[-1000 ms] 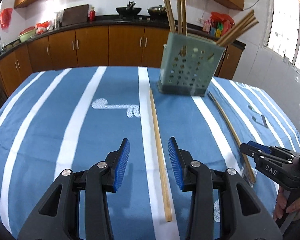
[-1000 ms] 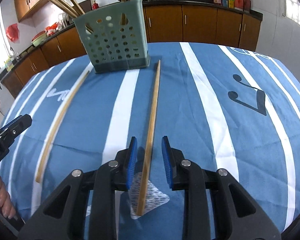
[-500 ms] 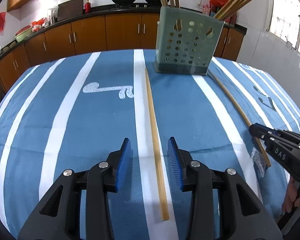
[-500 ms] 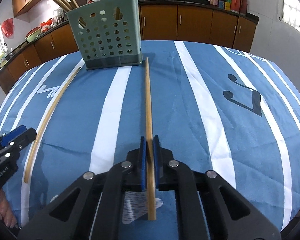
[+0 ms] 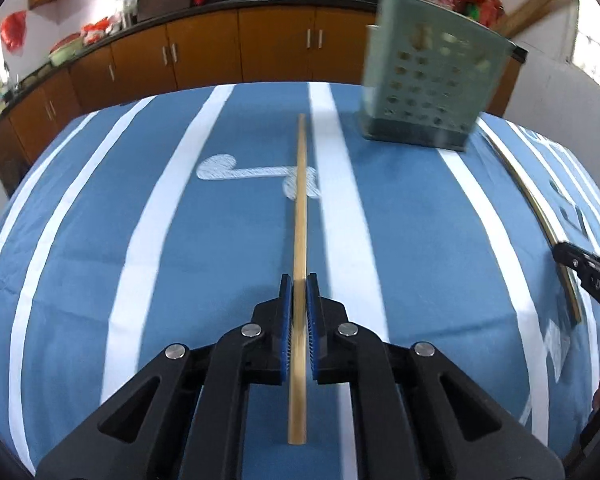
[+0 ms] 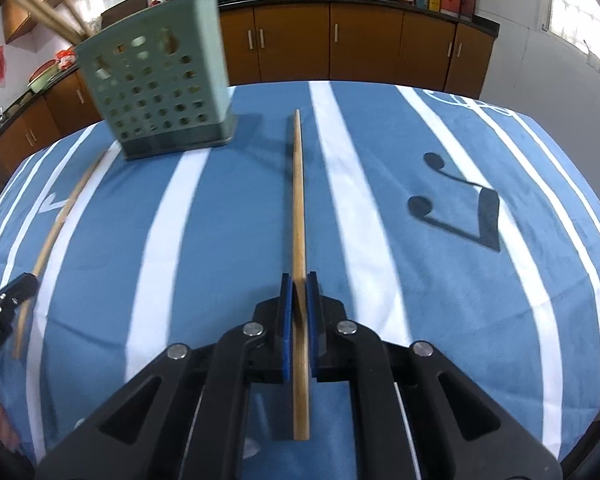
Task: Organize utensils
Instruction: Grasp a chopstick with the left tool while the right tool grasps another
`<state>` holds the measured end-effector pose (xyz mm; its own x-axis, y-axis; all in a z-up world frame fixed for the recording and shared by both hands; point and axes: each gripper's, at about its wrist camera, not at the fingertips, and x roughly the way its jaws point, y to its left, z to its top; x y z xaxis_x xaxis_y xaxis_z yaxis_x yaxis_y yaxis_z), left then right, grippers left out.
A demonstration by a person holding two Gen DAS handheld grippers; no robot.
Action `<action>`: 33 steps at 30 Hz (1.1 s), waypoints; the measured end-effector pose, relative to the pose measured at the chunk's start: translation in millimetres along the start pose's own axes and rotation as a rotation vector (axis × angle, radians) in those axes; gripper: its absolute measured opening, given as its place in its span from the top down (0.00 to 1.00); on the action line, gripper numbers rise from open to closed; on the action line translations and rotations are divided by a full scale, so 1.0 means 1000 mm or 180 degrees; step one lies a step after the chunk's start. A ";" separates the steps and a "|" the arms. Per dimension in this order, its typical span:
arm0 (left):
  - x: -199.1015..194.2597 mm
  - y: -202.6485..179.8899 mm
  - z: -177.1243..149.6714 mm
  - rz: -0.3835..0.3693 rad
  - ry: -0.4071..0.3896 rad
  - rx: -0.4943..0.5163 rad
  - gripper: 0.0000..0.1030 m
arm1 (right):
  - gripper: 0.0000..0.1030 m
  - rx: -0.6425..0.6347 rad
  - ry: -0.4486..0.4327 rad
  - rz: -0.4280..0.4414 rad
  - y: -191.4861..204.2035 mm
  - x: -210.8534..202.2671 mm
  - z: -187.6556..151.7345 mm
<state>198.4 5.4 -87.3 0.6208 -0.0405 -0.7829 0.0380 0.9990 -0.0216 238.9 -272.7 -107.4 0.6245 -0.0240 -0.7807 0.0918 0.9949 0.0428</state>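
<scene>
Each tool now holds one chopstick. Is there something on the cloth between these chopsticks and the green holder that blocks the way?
Nothing visible does. The left tool grips one chopstick, the right tool the other chopstick. Only bare striped cloth lies between them and the green holder.

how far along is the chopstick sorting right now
Done: several chopsticks already stand in the green perforated holder. In hand: the left gripper is shut on one chopstick and the right gripper on another, both just closed. Left: getting these two into the holder; no other loose chopsticks show on the striped blue tablecloth.
</scene>
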 end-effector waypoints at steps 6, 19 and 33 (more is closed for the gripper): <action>0.014 0.011 0.020 0.0021 0.0062 -0.0007 0.92 | 0.92 0.0001 -0.0018 -0.0021 -0.006 0.013 0.016; 0.017 0.013 0.021 -0.0037 -0.0084 0.0039 0.92 | 0.92 -0.0023 -0.0124 -0.0009 -0.009 0.018 0.020; 0.017 0.016 0.022 -0.0112 -0.0086 -0.0028 0.92 | 0.92 0.0032 -0.0121 0.0020 -0.010 0.019 0.020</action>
<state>226.7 20.7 -87.5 0.6400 -0.0761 -0.7646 0.0533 0.9971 -0.0546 265.6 -285.2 -110.3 0.6541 -0.0216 -0.7561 0.0954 0.9940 0.0542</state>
